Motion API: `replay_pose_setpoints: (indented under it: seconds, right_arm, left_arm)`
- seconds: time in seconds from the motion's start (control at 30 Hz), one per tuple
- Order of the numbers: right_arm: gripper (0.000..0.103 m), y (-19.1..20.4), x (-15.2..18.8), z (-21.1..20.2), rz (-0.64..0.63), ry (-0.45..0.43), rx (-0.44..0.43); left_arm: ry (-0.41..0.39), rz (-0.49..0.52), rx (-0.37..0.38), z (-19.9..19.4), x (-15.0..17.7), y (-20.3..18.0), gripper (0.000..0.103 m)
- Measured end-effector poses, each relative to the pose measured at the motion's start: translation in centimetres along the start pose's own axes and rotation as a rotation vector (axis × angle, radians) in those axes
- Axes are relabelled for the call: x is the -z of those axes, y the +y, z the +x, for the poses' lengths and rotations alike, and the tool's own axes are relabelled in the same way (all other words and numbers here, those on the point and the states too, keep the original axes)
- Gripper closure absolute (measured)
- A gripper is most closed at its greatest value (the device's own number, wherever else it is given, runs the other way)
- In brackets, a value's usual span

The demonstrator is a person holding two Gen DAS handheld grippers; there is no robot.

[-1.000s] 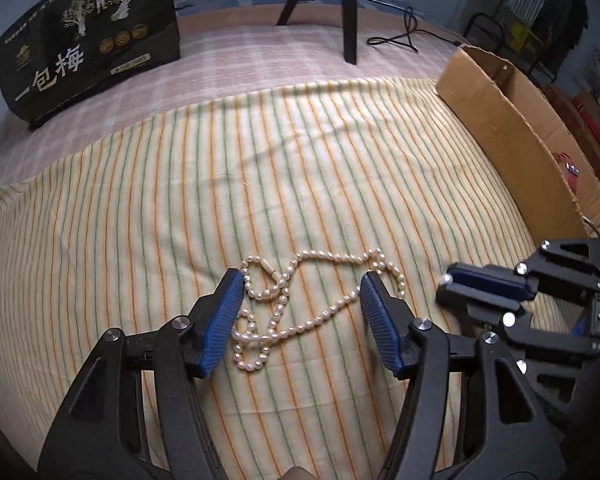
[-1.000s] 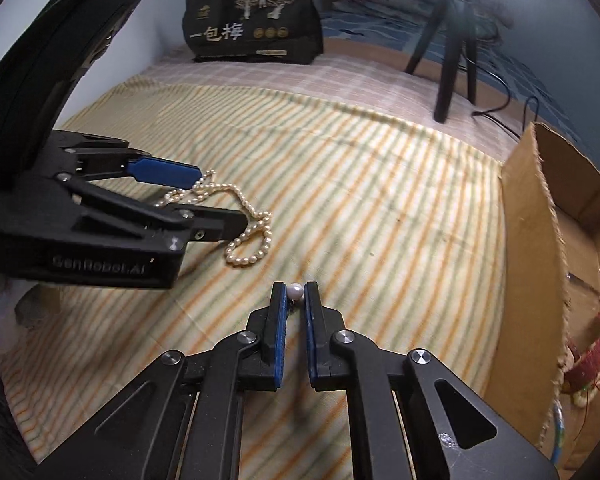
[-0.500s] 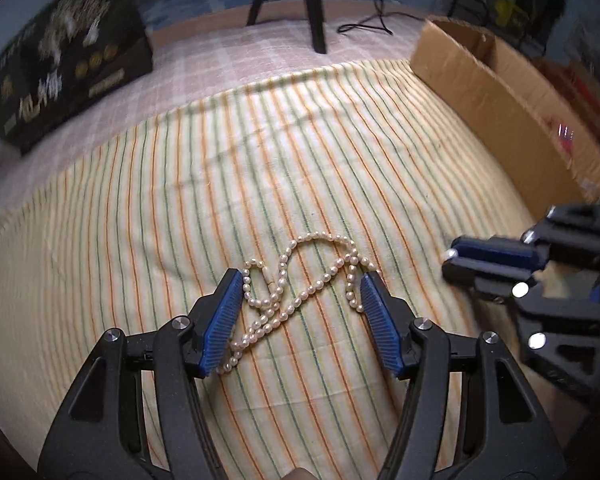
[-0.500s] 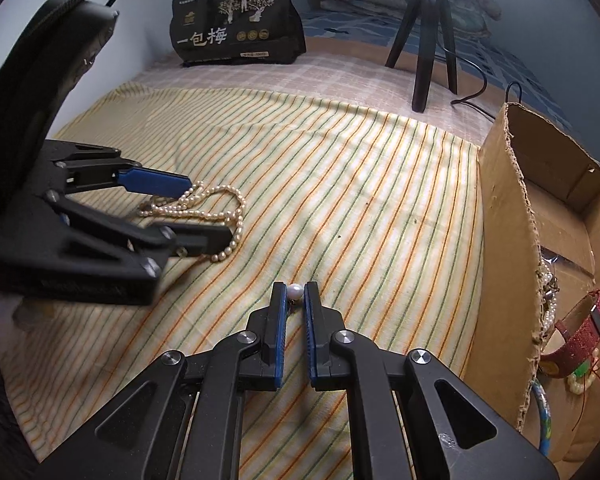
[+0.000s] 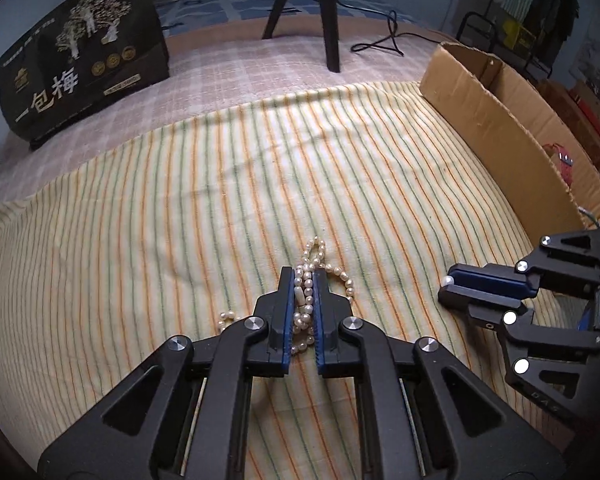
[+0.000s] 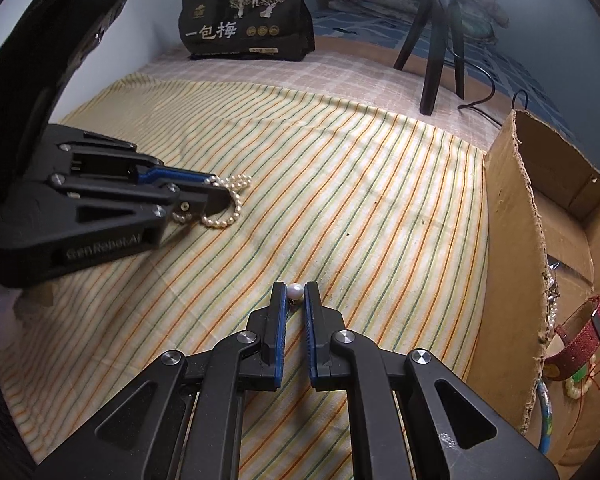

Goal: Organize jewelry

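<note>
In the left wrist view, the left claw (image 5: 303,276) sits at the lower middle of the frame, its blue pads pressed onto a bunched pearl necklace (image 5: 309,280). Several strands are squeezed between the pads, a loop of beads pokes out past the tips, and more beads trail out to the left and right onto the striped sheet (image 5: 180,208) that covers the bed. The jaws are nearly together, with only the width of the beads between them.

At the right edge of that same view, the right claw (image 5: 447,285) points toward the left of the frame, with a small white bead at its tip. The right wrist view shows it better: the right claw (image 6: 296,294), at the lower middle, is closed on a single pearl (image 6: 295,291) pinched between the very ends of its pads, just above the sheet.

A cardboard box (image 6: 512,248) stands along the right side of both views, touching the edge of the sheet. Inside it, at the lower right of the right wrist view, lie a red band (image 6: 584,340) and a few other small pieces too tangled to make out. A black bag with white lettering (image 5: 80,64) stands at the upper left of the left wrist view, and the legs of a black tripod (image 5: 328,12) stand at the top centre.
</note>
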State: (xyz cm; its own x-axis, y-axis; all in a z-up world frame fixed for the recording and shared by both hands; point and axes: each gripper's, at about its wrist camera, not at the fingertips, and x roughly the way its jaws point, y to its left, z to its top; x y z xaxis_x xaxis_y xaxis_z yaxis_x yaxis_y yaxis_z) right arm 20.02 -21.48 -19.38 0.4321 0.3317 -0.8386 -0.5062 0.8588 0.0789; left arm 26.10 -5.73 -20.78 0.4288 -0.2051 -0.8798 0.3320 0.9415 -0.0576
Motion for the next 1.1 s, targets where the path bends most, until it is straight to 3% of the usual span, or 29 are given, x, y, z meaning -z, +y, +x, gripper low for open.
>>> replay_pose_setpoints:
  seconds: [0.17,0.53,1.1]
  right_arm:
    - [0.096,0.5,-0.3,-0.2,-0.016,-0.004,0.019]
    - [0.096,0.3,-1.7,-4.5,0.026,-0.102,0.000]
    - [0.096,-2.9,-1.5,-13.3,0.106,-0.245,0.063]
  left_arm:
    - [-0.024,-0.047,0.020,-1.2,-0.5,1.0,0.098]
    - [-0.134,-0.135,0.097,-7.1,-1.7,2.8,0.098]
    - [-0.283,-0.112,0.177,-15.3,-2.9,-0.6,0.098]
